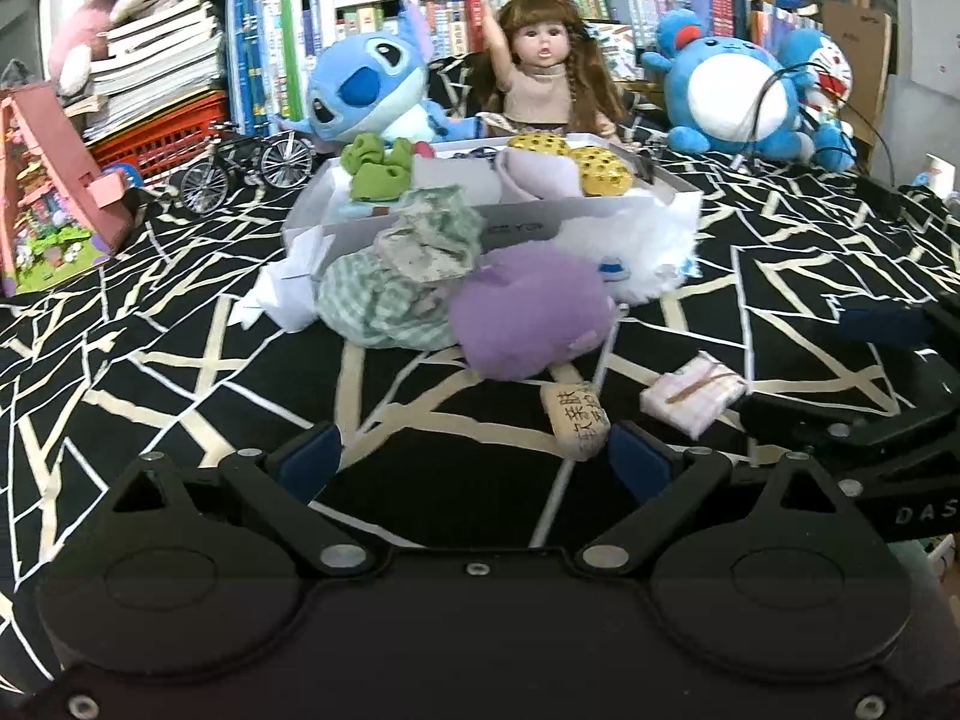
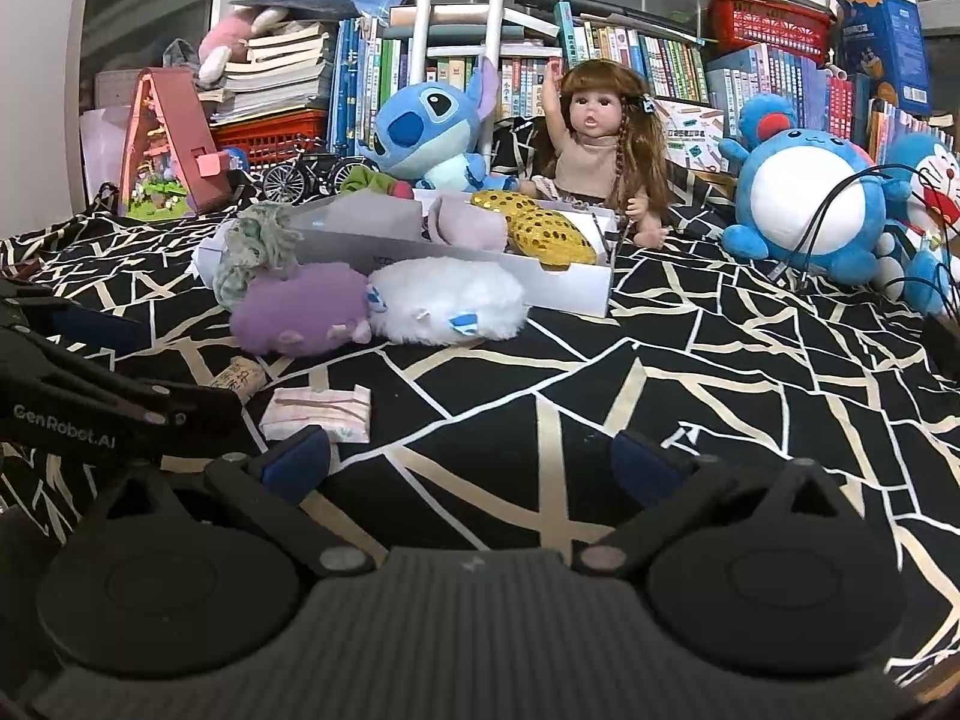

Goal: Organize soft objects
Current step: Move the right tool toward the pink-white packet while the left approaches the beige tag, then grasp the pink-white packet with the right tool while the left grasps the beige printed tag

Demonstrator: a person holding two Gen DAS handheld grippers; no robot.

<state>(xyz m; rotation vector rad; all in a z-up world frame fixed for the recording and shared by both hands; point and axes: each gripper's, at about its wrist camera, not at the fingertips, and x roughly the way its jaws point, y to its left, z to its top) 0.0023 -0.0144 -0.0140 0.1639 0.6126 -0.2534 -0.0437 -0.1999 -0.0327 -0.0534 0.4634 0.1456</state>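
A white box (image 1: 600, 213) (image 2: 570, 288) holds gold sequined slippers (image 1: 600, 171) (image 2: 546, 228), a pale lilac soft piece (image 2: 468, 222) and a green soft toy (image 1: 378, 171). In front of it lie a purple plush (image 1: 528, 315) (image 2: 294, 315), a white fluffy plush (image 1: 636, 252) (image 2: 444, 300) and green checked scrunchies (image 1: 384, 306) (image 2: 252, 246). A tissue pack (image 1: 690, 399) (image 2: 318, 414) and a small beige charm (image 1: 579, 426) (image 2: 240, 378) rest nearer. My left gripper (image 1: 474, 456) is open and empty, short of the purple plush. My right gripper (image 2: 474, 459) is open and empty beside the tissue pack.
A blue Stitch plush (image 1: 366, 90) (image 2: 432, 132), a doll (image 1: 540, 78) (image 2: 594, 144) and a round blue plush (image 1: 732, 96) (image 2: 804, 198) sit behind the box against bookshelves. A model bicycle (image 1: 246, 165) and a pink toy house (image 1: 54, 180) stand at the left.
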